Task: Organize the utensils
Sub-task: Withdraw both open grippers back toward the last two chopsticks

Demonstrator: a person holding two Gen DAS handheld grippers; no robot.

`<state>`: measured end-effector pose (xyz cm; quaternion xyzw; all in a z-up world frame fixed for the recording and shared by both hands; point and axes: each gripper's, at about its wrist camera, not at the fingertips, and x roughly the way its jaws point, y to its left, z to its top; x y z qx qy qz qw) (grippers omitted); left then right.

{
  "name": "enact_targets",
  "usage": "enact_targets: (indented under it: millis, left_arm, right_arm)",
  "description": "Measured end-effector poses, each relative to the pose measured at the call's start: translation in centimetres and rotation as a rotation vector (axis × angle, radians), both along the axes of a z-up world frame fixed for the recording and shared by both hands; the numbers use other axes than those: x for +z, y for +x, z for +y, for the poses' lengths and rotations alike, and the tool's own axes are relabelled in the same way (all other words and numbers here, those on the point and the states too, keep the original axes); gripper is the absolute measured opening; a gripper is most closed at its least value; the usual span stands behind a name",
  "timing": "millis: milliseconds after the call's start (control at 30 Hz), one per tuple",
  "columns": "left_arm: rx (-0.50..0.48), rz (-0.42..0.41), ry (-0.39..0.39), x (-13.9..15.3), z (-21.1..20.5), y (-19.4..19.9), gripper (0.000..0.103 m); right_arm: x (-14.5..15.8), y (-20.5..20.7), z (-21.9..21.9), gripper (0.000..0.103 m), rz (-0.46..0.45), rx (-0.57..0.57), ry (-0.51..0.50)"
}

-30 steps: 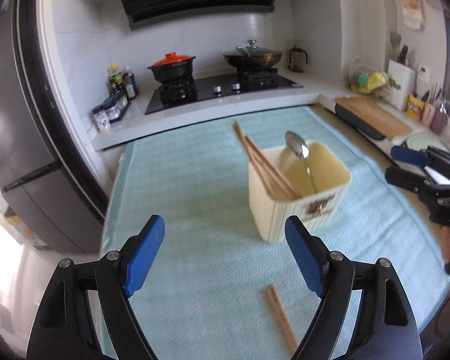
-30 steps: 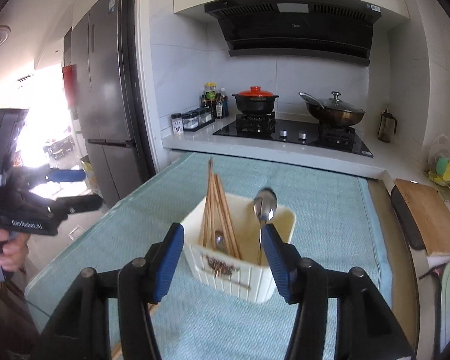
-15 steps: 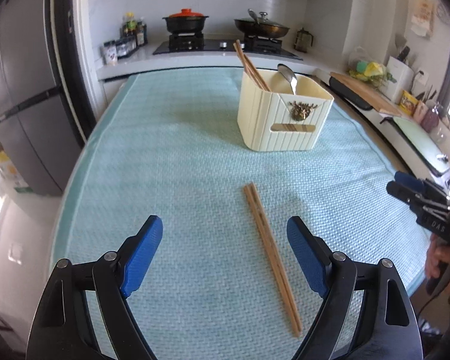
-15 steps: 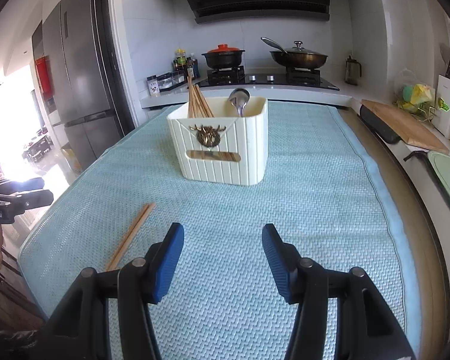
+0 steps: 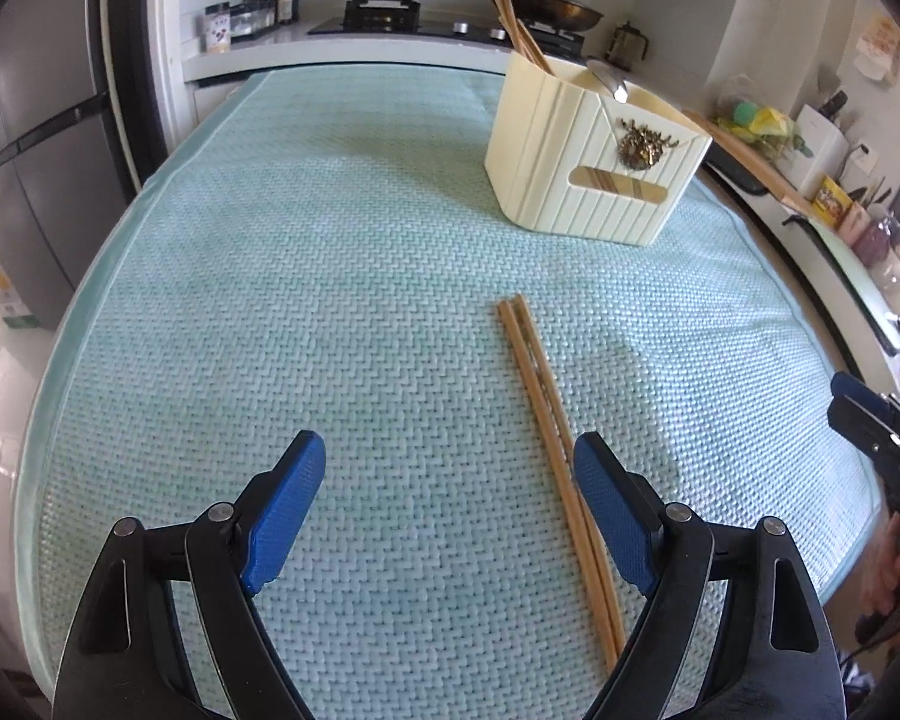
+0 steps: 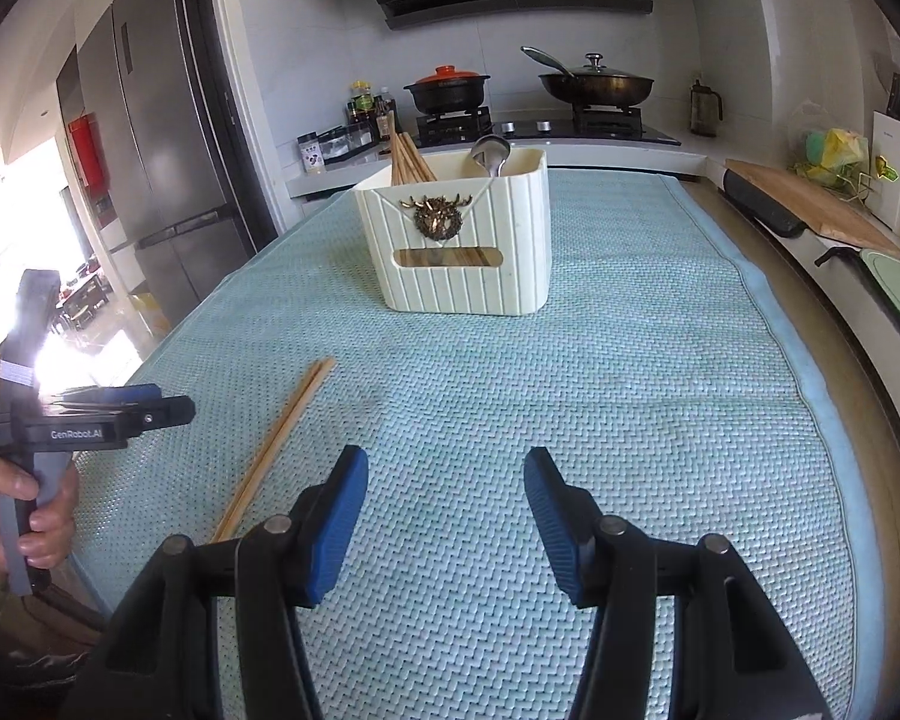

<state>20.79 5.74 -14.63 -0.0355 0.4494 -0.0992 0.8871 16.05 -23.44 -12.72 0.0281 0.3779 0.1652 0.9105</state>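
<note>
A pair of loose chopsticks [image 5: 551,435] lies on the counter's teal mat [image 5: 330,300], just inside the left gripper's [image 5: 447,489] right finger; both grippers' fingers gape empty, the right gripper [image 6: 445,501] well right of them, the cream holder [image 6: 459,243] beyond

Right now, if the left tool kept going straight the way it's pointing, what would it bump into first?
Probably the teal mat. The left tool tilts down at bare mat, open and empty. The loose chopsticks lie just beside its right finger, so it might brush them; depth is unclear.
</note>
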Motion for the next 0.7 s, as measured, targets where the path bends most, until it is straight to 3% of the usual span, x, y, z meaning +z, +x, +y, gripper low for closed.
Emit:
enact_targets:
  millis: [433, 700]
  left_arm:
    - [-0.035, 0.028, 0.134, -2.8, -2.9, 1.2, 0.086]
    - [-0.036, 0.033, 0.152, -3.2, -3.1, 1.4, 0.086]
  right_arm:
    - [-0.2, -0.9, 1.1, 0.055, 0.001, 0.034, -0.012]
    - [-0.3, -0.8, 0.3, 0.055, 0.008, 0.015, -0.006]
